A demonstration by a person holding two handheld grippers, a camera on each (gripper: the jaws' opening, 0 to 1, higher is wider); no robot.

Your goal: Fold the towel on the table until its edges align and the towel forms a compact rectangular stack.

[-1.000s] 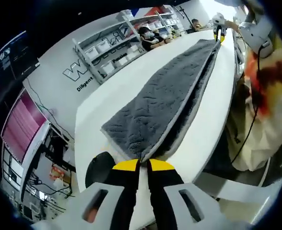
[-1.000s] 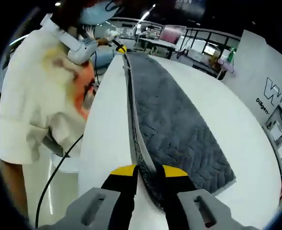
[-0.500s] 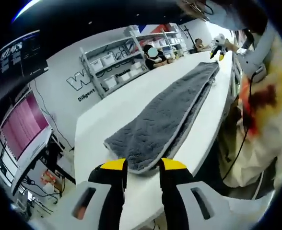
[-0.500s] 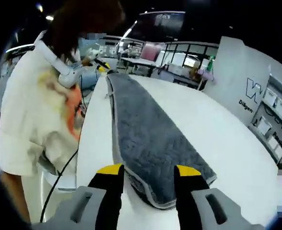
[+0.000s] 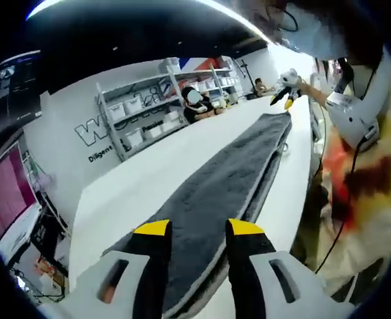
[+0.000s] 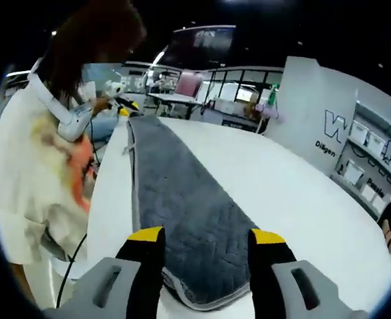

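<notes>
A long grey quilted towel [image 5: 225,179] lies folded lengthwise in a narrow strip along the white table [image 5: 155,166]. My left gripper [image 5: 199,229] is open, hovering over the strip's near end with nothing between its yellow-tipped jaws. At the strip's far end, the right gripper [image 5: 283,98] shows in the person's hand. In the right gripper view the towel [image 6: 182,193] runs away from me across the table [image 6: 282,193]. My right gripper [image 6: 207,236] is open above that end, holding nothing. The left gripper [image 6: 124,106] is small at the far end.
The person [image 6: 36,173] in a pale stained shirt stands along the table's long side, a cable [image 6: 69,266] hanging by the edge. Shelves of white bins [image 5: 142,126] and seated people [image 5: 195,103] lie beyond the table. Bare tabletop spreads beside the towel [image 6: 302,212].
One second ago both grippers were shut on the towel's ends. Both have opened, let the towel go and lifted. The towel now lies flat on the table.
</notes>
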